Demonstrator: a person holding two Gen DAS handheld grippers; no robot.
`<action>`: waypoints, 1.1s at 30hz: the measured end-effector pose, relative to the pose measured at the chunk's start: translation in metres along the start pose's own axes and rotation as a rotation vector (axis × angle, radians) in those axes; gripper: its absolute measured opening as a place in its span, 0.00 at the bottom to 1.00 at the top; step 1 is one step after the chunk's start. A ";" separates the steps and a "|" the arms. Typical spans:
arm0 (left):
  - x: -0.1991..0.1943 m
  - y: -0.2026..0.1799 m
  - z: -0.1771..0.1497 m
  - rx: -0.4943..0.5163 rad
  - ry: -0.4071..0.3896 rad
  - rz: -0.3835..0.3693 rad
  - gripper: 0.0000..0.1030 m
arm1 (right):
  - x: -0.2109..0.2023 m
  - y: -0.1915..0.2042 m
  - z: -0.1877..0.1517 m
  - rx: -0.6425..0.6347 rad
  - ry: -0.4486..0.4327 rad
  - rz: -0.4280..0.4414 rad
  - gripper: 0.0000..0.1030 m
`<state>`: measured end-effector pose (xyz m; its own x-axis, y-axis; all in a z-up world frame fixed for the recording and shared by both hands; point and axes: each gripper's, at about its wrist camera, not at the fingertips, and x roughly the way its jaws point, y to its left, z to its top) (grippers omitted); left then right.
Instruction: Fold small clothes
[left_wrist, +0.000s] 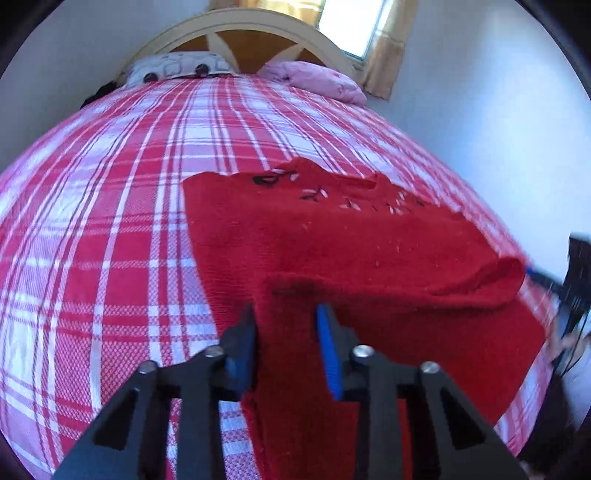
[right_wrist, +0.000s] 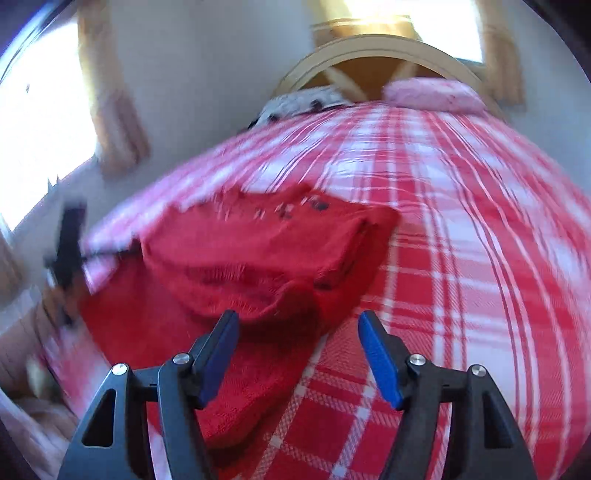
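A small red knitted sweater (left_wrist: 343, 240) with black and white stitched marks near its collar lies on the red-and-white plaid bedspread (left_wrist: 110, 240). My left gripper (left_wrist: 288, 317) is shut on a folded-over edge of the sweater, the red fabric filling the gap between its blue pads and hanging down. In the right wrist view the sweater (right_wrist: 251, 258) is bunched and partly folded over itself. My right gripper (right_wrist: 297, 325) is open and empty, just above the sweater's near edge. The right gripper (left_wrist: 546, 280) shows blurred at the sweater's right end in the left wrist view.
A patterned white pillow (left_wrist: 177, 68) and a pink pillow (left_wrist: 314, 79) lie by the curved wooden headboard (left_wrist: 258, 33). A curtained window (left_wrist: 354, 26) is behind it. White walls flank the bed. The left gripper's dark body (right_wrist: 68, 243) shows blurred.
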<state>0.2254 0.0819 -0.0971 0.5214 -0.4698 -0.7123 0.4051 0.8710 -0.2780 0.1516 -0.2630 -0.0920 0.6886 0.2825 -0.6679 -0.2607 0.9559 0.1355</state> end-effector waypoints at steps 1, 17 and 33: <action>0.000 0.003 0.000 -0.019 -0.001 -0.008 0.25 | 0.007 0.011 0.001 -0.085 0.020 -0.037 0.65; 0.005 -0.012 0.001 0.075 0.004 -0.011 0.48 | 0.034 -0.003 0.017 0.036 0.019 0.011 0.16; -0.039 -0.026 -0.007 0.046 -0.135 0.057 0.06 | -0.028 0.029 0.013 0.100 -0.127 -0.002 0.08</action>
<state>0.1894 0.0790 -0.0662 0.6392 -0.4376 -0.6323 0.4046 0.8907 -0.2074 0.1334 -0.2418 -0.0597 0.7709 0.2820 -0.5711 -0.1946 0.9580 0.2104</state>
